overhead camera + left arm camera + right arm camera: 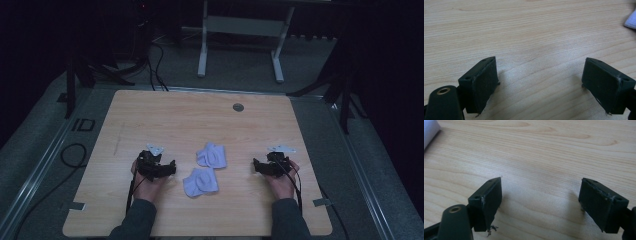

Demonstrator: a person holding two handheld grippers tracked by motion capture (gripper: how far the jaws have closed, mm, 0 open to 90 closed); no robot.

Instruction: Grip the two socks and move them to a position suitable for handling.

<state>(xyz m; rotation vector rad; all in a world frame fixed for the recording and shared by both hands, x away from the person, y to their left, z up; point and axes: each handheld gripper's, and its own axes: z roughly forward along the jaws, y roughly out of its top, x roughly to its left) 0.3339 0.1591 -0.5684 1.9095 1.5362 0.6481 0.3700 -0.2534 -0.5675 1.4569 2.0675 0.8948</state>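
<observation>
Two pale lilac socks lie crumpled near the middle of the wooden table [150, 115]: one sock [211, 155] farther back, the other sock [200, 182] nearer the front. My left gripper [170, 169] rests on the table just left of them, jaws wide apart over bare wood, also seen close up [540, 80]. A white corner of a sock [631, 21] peeks in at the upper right of the left gripper view. My right gripper [257, 166] lies right of the socks, open [540, 198] with nothing between its jaws. A sock edge [430, 131] shows at that view's upper left.
A round grey grommet [238, 107] sits in the tabletop near the far edge. A white desk frame [240, 35] stands behind the table on grey carpet. Black stands and cables [150, 65] crowd the back left and right. Tape marks the front corners.
</observation>
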